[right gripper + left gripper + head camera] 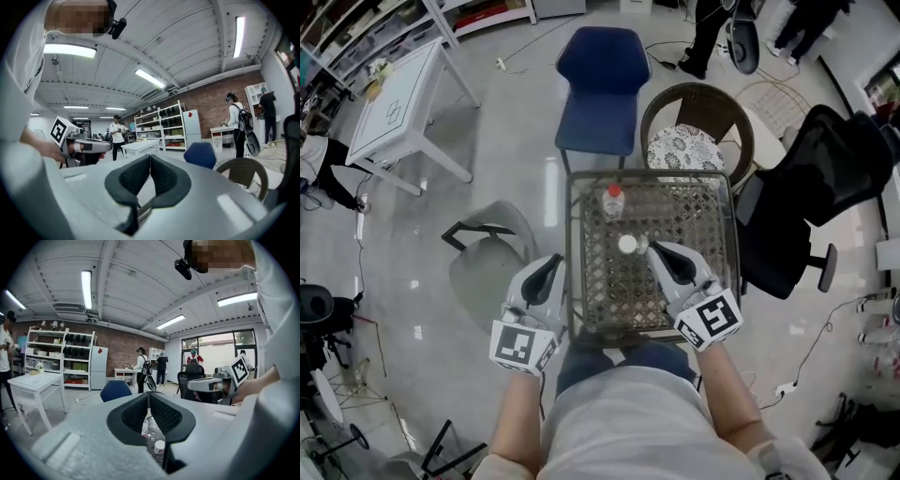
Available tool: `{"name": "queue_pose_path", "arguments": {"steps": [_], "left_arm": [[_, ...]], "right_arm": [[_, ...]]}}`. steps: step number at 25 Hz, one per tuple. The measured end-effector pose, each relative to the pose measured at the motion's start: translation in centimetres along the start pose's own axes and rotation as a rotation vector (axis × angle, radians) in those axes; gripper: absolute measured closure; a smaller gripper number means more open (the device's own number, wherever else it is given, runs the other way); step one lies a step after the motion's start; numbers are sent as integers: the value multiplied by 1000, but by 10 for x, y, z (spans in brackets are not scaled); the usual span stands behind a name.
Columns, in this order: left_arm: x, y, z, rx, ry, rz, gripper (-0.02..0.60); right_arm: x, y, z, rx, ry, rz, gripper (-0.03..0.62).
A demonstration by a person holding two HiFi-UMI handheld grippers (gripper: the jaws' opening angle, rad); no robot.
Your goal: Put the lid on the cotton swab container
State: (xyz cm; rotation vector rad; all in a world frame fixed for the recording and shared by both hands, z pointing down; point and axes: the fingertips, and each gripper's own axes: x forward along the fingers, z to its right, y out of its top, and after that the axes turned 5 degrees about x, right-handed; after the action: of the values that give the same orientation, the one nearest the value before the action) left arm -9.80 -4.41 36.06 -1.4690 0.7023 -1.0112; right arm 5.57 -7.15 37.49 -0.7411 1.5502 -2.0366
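Left gripper (549,265) (149,395): jaws shut together, nothing held; sits just off the left edge of the lattice table (698,217). Cotton swab container (613,202) (145,426): upright on the table's far left part, uncapped. White round lid (627,245) (160,446): flat on the table, near the container, apart from it. Right gripper (654,249) (150,157): jaws closed, empty; tips just right of the lid.
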Motion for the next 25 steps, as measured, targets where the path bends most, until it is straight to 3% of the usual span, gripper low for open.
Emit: {"name": "queue_pose_path", "arguments": {"steps": [9,19,25], "left_arm": [[45,-58,7,-28,-235,-77,571],[92,-128,30,-28,-446,-209,565],[108,-179,51,4,-531,-296,459]], "right_arm": [[2,-39,19,39,-165,-91,589],[-5,-111,44,125,-299,-237,589],[-9,-151,58,174,-359,-300,589]]}}
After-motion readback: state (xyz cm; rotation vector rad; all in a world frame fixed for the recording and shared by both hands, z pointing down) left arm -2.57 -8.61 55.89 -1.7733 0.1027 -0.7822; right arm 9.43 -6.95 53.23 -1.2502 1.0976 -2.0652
